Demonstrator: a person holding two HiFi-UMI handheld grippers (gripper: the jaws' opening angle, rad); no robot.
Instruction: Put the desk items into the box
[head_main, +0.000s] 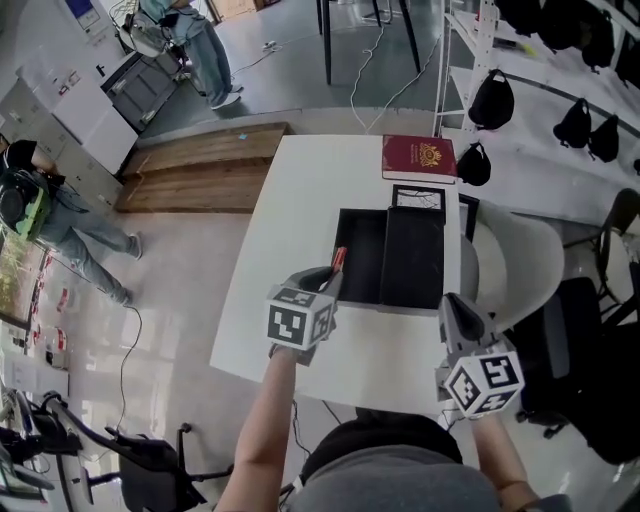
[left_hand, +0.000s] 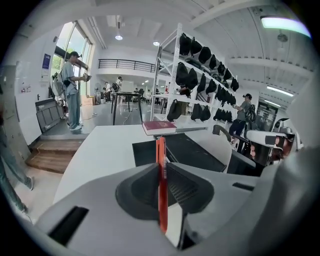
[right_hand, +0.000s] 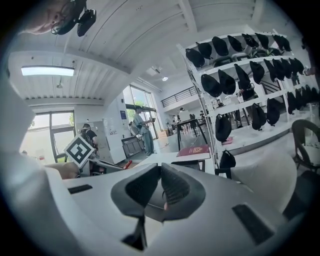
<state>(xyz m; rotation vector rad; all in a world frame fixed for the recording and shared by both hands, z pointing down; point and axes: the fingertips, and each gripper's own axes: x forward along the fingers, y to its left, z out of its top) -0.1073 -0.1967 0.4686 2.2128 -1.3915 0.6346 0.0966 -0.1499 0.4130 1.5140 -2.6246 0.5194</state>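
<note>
An open black box lies in the middle of the white table, also seen in the left gripper view as the box. My left gripper is shut on a thin red pen just at the box's left front corner. In the left gripper view the pen stands upright between the pads. A dark red book lies at the table's far edge behind the box. My right gripper hovers over the table's front right corner, its jaws shut and holding nothing.
A small black frame-like item lies between book and box. A white chair stands close at the table's right. White shelving with black bags runs along the right. A wooden platform and standing people are off to the left.
</note>
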